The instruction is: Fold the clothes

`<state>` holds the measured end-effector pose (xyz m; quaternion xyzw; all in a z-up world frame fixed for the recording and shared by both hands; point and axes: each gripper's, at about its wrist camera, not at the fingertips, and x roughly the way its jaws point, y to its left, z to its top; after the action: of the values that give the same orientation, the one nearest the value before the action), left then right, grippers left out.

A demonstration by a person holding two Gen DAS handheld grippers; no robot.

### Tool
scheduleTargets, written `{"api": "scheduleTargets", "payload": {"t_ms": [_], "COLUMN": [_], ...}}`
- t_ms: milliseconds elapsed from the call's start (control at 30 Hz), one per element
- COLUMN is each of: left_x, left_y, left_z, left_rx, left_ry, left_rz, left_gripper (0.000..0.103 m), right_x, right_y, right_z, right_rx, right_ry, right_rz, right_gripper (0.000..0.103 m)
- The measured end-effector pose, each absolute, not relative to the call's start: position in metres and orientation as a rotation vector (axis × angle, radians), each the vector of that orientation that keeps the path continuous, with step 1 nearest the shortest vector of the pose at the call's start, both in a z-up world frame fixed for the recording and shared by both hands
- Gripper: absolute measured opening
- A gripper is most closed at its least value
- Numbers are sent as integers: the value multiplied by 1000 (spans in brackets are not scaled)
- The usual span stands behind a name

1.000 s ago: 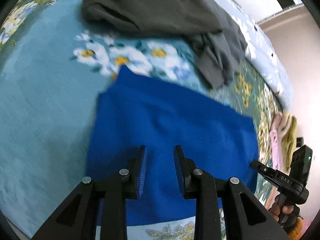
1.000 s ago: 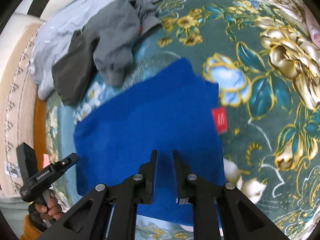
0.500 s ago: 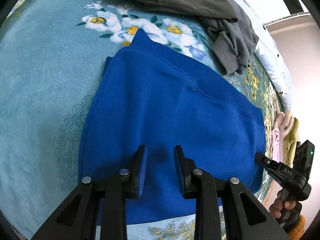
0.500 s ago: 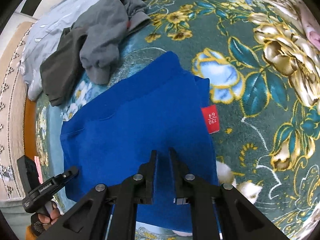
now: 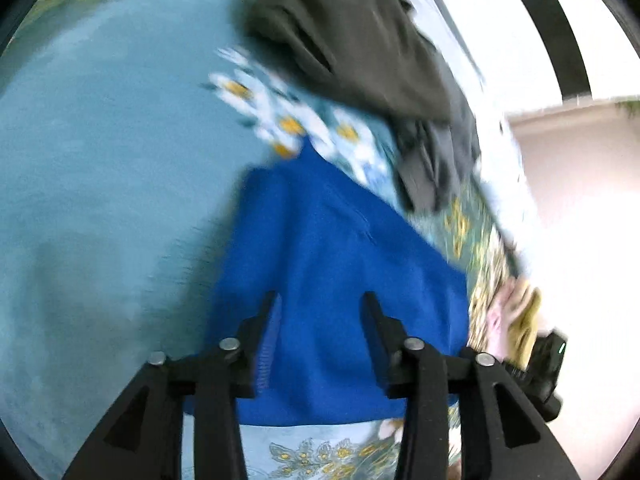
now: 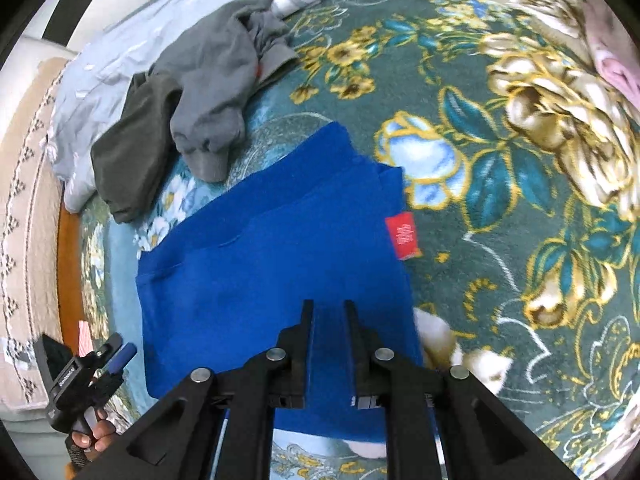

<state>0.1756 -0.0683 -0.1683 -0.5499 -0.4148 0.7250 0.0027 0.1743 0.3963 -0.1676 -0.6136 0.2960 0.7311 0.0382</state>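
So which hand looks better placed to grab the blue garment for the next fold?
Probably the left. Its tool hangs over the blue garment with jaws opening, nothing between them; the right tool is nearly closed.

left-wrist view motion-blurred, red tag [image 6: 403, 236] print unreadable

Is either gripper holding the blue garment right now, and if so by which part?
Neither. The left gripper is opening above the blue garment, nothing between its jaws. The right gripper is nearly shut, gripping no cloth.
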Motion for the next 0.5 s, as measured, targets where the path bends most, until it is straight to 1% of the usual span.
{"api": "scheduleTargets", "payload": {"t_ms": [33, 67, 167, 267, 333, 500], "left_x": [180, 182, 184, 179, 177, 166], "left_y": [-79, -83, -90, -91, -91, -84], "left_z": [-172, -174, -183, -200, -215, -243], "left_rx": [-1722, -1721, -1724, -1740, -1739, -1709], "left_ry": [-1340, -1342, -1311, -1291, -1339, -1458], "left_rz": [2270, 2270, 2257, 2193, 2139, 2000], "left_gripper": [49, 55, 61, 65, 67, 67], "right_x": [177, 180, 188, 193, 195, 194], "right_y": [400, 405, 417, 423, 425, 420], "right_z": [-165, -164, -162, -159, -157, -153], "right_rx": [-1871, -1862, -1858, -1865, -1869, -1890], "right_ry": [916, 921, 920, 890, 869, 829], "right_rz": [2238, 2230, 2191, 2167, 2160, 2150], "right_gripper": [14, 14, 14, 14, 14, 15]}}
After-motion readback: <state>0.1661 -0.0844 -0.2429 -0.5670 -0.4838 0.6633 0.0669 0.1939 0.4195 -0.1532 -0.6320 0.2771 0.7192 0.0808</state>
